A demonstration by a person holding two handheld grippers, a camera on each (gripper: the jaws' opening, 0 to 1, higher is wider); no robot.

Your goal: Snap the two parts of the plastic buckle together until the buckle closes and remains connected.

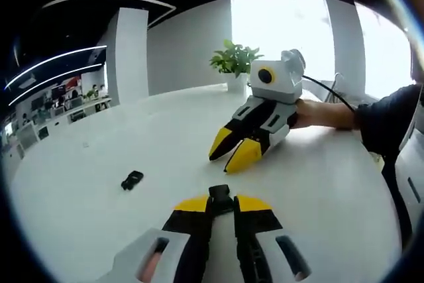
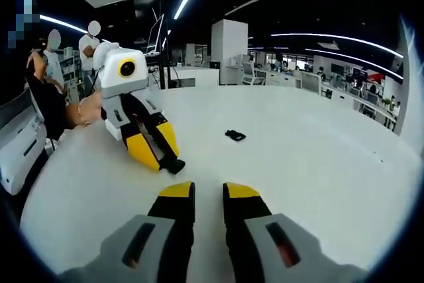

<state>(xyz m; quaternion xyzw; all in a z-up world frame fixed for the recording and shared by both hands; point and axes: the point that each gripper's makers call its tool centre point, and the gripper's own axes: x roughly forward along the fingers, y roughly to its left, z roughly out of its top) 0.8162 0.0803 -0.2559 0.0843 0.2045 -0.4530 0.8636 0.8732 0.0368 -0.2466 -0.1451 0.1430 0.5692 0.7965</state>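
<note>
My left gripper (image 1: 222, 205) is shut on one black buckle part (image 1: 220, 197), which sticks out between its yellow tips just above the white table (image 1: 99, 217). The other black buckle part (image 1: 132, 180) lies loose on the table to the left. My right gripper (image 1: 232, 152) rests tip-down on the table beyond it, held by a hand (image 1: 321, 113). In the right gripper view my right gripper (image 2: 209, 191) stands narrowly open with nothing between its jaws. The left gripper (image 2: 165, 157) shows left of it with its buckle part (image 2: 175, 165). The loose buckle part (image 2: 235, 135) lies farther out.
A potted plant (image 1: 233, 61) stands at the table's far edge. A person's dark sleeve (image 1: 387, 120) reaches in from the right. White equipment (image 2: 20, 147) sits off the table's left edge, and people stand behind it in an open office.
</note>
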